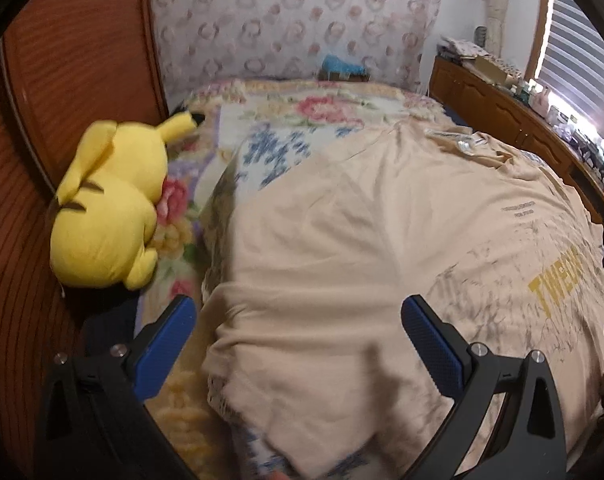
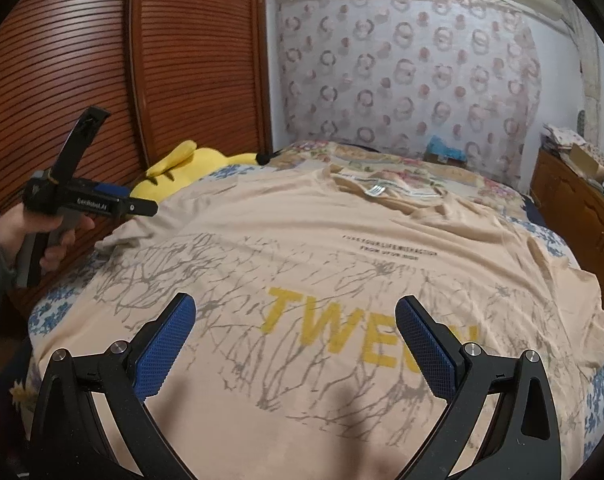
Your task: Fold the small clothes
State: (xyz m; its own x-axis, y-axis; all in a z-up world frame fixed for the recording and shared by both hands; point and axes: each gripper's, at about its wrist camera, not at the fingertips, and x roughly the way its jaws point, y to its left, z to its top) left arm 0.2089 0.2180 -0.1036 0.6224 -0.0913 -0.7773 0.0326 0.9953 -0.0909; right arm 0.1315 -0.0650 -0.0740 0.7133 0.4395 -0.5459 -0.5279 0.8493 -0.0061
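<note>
Beige T-shirt (image 2: pixel 321 240) lies spread flat on bed (image 2: pixel 441 178), collar far, hem near. Left hand-held gripper (image 1: pixel 298 320) wide open, empty, over left sleeve edge. Right hand-held gripper (image 2: pixel 296 316) wide open, empty, above printed chest. Left nearer side edge, likely first fold.

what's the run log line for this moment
stage: pre-grasp | left tool: open, over shirt edge | right tool: open, above print | beige t-shirt: spread flat on bed | yellow plush: beside shirt
</note>
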